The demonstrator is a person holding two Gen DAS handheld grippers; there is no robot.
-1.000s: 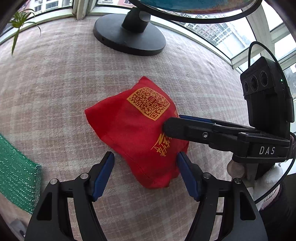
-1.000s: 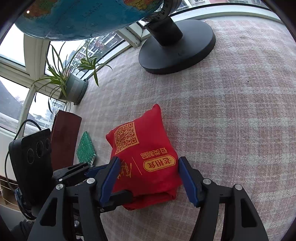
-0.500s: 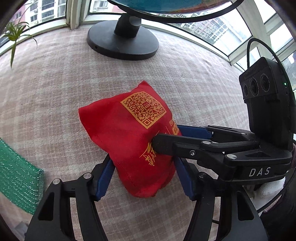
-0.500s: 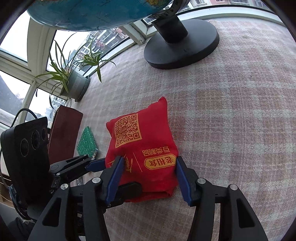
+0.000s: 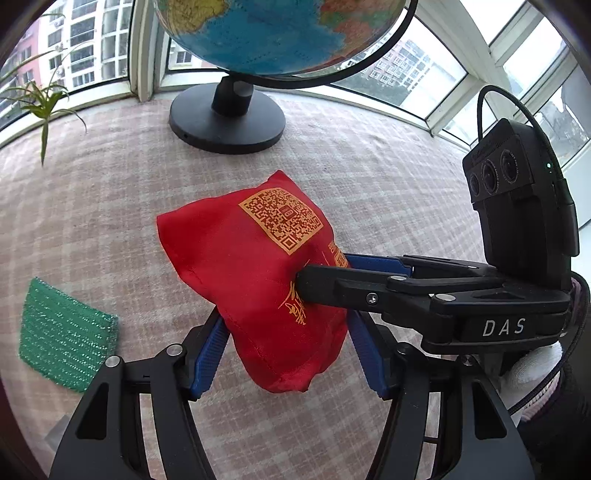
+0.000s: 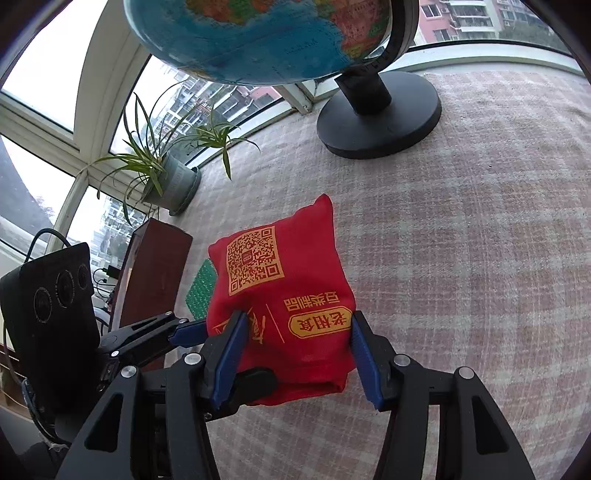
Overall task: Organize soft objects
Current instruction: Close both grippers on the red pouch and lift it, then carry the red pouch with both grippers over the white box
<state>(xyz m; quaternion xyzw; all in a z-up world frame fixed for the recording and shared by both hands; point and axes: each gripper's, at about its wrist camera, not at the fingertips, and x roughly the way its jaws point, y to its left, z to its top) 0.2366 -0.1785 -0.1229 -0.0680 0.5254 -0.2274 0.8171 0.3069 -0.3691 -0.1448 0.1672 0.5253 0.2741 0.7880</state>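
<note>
Both of my claws are clamped on the same red cloth bag. From the left wrist camera, my left gripper pinches the bag's near end, blue pads pressed into the fabric on either side. From the right wrist camera, my right gripper squeezes the bag across its printed end, the yellow label sitting between the fingers. In the left view the right gripper reaches in from the right side and bites the bag at its middle; a white-gloved hand grips its handle. The bag seems raised off the pink checked tablecloth, though I cannot tell whether its far corner touches. A green scouring pad lies flat on the cloth to the left, well apart from the bag. Beyond the bag stands a globe on a round black base, and a potted spider plant sits by the windows.
</note>
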